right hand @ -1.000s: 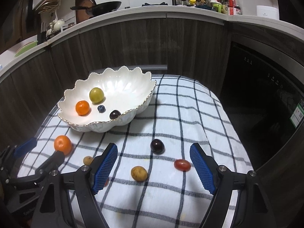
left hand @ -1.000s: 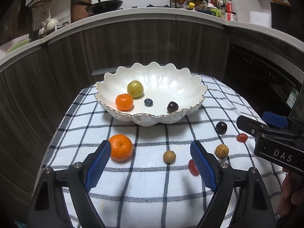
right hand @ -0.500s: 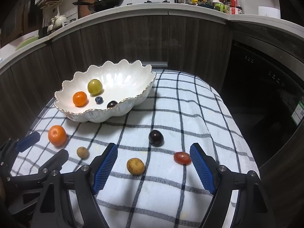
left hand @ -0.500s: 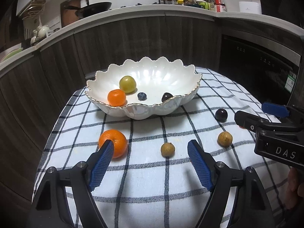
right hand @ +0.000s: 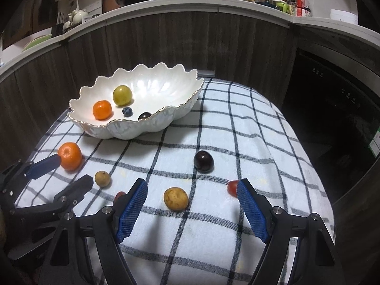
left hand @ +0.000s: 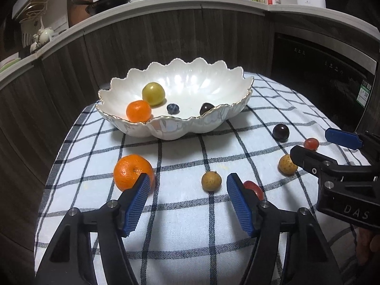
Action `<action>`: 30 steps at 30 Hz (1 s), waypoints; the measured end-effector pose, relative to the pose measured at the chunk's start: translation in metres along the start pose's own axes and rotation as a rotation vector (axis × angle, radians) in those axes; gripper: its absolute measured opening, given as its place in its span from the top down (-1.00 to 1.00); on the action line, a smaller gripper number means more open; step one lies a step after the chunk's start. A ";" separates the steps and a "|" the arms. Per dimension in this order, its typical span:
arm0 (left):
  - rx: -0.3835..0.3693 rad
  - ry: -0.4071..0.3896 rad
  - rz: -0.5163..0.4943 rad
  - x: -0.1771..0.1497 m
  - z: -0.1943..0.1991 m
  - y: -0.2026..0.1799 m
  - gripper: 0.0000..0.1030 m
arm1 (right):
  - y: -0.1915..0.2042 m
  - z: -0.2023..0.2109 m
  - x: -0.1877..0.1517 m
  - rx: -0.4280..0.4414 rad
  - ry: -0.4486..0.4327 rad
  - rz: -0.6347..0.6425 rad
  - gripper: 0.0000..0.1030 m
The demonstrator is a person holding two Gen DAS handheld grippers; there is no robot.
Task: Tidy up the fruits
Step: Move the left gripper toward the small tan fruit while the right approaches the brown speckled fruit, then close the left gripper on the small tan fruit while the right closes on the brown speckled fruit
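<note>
Both hand-held grippers, left [left hand: 188, 198] and right [right hand: 191, 207], have dropped nearer the cloth, jaws open and empty; right frames the yellow-brown fruit [right hand: 176, 198], likely the next pick.

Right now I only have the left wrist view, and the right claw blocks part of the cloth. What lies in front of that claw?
Observer: In the right wrist view the right claw is open. A tan round fruit lies on the checked cloth between its fingers, touching neither.
Operator: Anything by its right finger?
Observer: A red tomato sits at that fingertip, partly hidden behind it.
Operator: And the dark plum?
Observer: The dark plum lies beyond the fingertips, roughly in line with the gap and apart from the other fruit. It is on the near side of the bowl.
</note>
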State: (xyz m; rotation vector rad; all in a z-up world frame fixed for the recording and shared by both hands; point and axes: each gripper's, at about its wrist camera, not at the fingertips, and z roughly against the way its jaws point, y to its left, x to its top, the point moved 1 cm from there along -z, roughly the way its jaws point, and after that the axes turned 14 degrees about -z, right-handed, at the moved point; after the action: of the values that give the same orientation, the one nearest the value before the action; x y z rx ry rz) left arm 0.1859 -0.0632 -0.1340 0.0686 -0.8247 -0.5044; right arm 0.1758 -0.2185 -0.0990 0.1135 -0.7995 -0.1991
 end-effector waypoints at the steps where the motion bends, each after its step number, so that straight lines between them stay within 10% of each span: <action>1: -0.005 0.003 0.000 0.000 -0.002 0.000 -0.28 | 0.001 -0.001 0.000 0.001 0.003 0.002 -0.52; 30: -0.092 0.127 -0.021 0.003 -0.039 -0.012 0.38 | 0.002 -0.033 -0.012 0.043 0.121 -0.020 0.02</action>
State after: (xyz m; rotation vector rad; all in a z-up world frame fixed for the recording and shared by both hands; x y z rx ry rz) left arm 0.2110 -0.0804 -0.1613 0.0247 -0.6766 -0.5516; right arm 0.1924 -0.2131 -0.1299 0.1727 -0.6823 -0.1924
